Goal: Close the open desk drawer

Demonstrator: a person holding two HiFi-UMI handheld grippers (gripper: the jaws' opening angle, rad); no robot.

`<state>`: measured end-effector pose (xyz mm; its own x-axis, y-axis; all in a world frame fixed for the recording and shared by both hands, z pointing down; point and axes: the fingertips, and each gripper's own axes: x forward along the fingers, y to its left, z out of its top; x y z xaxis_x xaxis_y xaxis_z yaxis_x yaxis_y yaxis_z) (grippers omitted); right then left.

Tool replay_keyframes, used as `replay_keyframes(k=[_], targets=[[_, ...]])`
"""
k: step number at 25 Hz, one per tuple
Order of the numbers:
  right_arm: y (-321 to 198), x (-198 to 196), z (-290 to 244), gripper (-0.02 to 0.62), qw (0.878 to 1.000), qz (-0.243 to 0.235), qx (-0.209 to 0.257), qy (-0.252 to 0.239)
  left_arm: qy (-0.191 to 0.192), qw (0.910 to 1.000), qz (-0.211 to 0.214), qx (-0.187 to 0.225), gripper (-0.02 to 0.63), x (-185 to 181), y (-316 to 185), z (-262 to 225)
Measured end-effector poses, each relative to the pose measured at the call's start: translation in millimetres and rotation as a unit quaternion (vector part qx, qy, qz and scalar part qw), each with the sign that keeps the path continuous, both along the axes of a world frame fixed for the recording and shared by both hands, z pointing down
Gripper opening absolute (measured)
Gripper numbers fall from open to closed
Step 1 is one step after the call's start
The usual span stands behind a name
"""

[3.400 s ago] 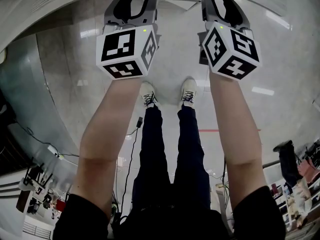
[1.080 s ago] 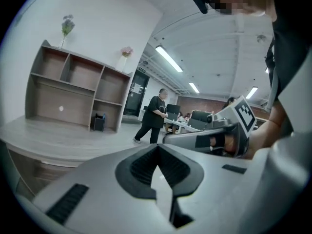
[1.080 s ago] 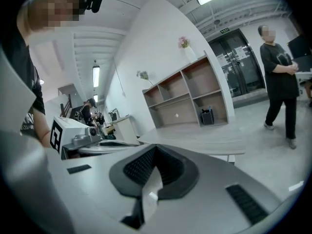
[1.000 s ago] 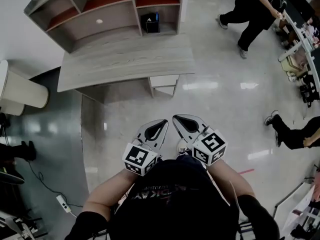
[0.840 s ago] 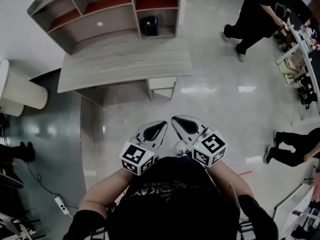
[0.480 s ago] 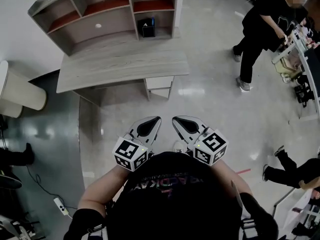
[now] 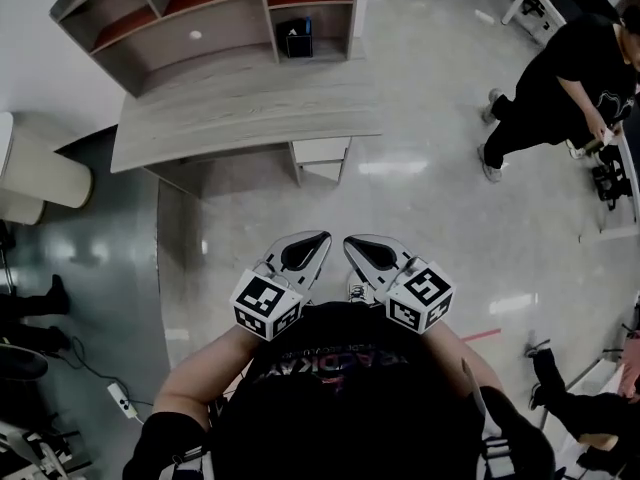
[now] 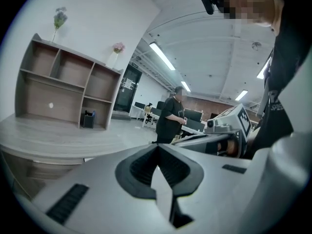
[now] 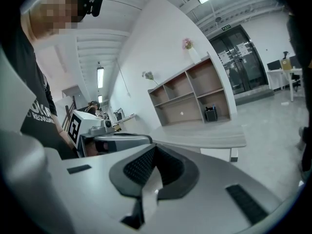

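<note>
The grey wooden desk [image 7: 245, 118] stands across the floor from me, a shelf unit [image 7: 200, 18] behind it. A white drawer block [image 7: 322, 156] juts out from under the desk's front edge near its right end; it also shows in the right gripper view as the drawer block [image 9: 218, 153]. My left gripper [image 7: 322, 238] and right gripper [image 7: 349, 243] are held side by side close to my chest, both shut and empty, pointing toward the desk and well short of it. In their own views the left gripper [image 8: 157, 146] and right gripper [image 9: 154, 148] have the jaws pressed together.
A person in black [image 7: 560, 88] stands at the right by other tables. A small black box [image 7: 295, 38] sits in a shelf compartment. A beige rounded object [image 7: 35, 173] is left of the desk. Shiny floor [image 7: 430, 208] lies between me and the desk.
A few seconds ago my head looked straight down at my legs; it now faces the desk. Over the last second the grippers barely shifted and the person in black walked at the right.
</note>
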<state>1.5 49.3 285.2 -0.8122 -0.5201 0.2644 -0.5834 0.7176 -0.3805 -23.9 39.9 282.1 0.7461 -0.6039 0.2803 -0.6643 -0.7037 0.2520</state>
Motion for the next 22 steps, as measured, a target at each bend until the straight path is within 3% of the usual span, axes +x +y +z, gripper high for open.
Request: replay_keyframes(k=[11,22], targets=[[7.9,-1.2,1.2,0.017,1.0,-0.012,-0.006,-0.003,0.014,0.9993,0.011,-0.033,0.011,8.1,8.8,7.4],[5.9,-0.4,1.7,0.017,1.0,-0.011,-0.009,-0.001,0.009,0.9996,0.015,-0.025,0.011,11.0,10.2,7.1]])
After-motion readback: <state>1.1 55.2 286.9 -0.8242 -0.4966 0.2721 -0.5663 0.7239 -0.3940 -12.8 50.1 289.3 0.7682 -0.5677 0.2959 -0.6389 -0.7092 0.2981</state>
